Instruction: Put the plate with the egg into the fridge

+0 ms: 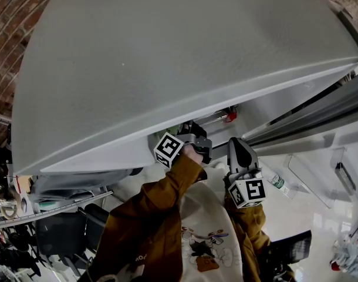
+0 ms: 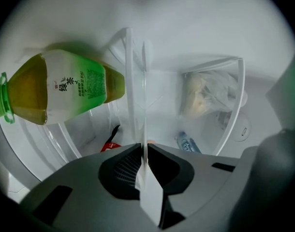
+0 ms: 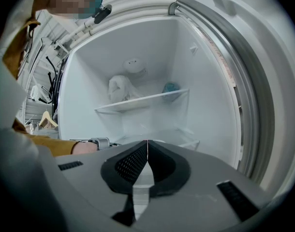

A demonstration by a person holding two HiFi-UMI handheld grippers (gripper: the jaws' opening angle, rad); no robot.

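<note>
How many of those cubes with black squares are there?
2. One black-and-white marker cube is on the left gripper, the other on the right gripper; none looks hidden.

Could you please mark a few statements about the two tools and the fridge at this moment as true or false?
1. The left tool is clamped on a thin clear rim, apparently the plate. True.
2. The right tool grips a bottle. False: its jaws are together with nothing between them.
3. The green tea bottle has a red cap. False: its cap is green.
4. The fridge door stands open. True.
5. A white bag lies on the fridge shelf. True.
</note>
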